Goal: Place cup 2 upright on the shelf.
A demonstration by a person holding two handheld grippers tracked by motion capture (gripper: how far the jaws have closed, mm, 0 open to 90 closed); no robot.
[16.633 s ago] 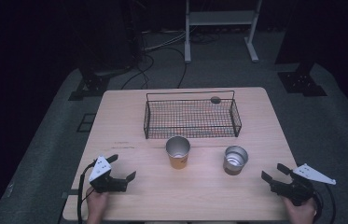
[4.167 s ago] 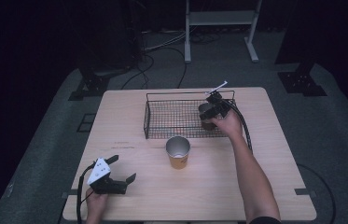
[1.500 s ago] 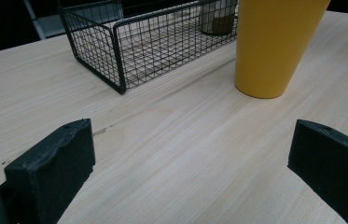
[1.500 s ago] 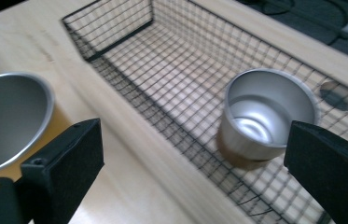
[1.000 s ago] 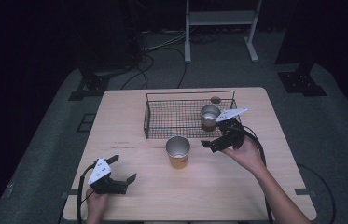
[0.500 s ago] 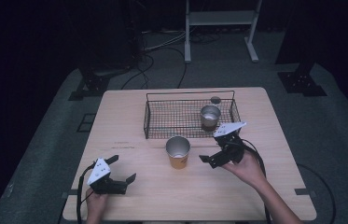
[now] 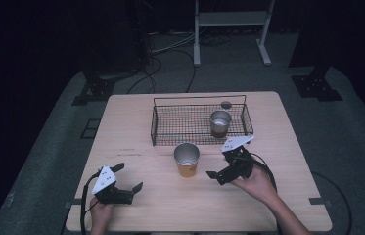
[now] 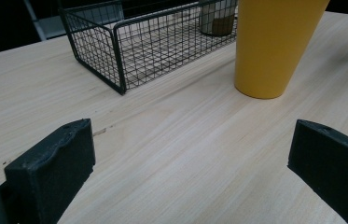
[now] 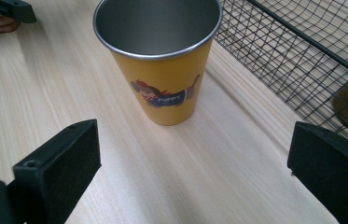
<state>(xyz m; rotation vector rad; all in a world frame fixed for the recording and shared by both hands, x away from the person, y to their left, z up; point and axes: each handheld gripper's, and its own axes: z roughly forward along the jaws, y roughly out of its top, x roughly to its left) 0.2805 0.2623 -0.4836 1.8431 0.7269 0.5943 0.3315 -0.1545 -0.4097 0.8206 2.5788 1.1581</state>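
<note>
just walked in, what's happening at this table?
A person holds tongs in each hand. The right tongs are open, empty and aimed at the yellow cup standing upright on the table in front of the wire basket. A silver cup stands inside the basket. The left tongs rest open near the table's front edge.

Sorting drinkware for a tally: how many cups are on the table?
2. The yellow cup stands on the table before the wire basket; the silver cup stands inside it.

Open tabletop (image 7: pixel 136 132) along left and near edges. Blocked mid-table by yellow cup (image 7: pixel 187 159), with wire basket (image 7: pixel 197 125) across the far side.
</note>
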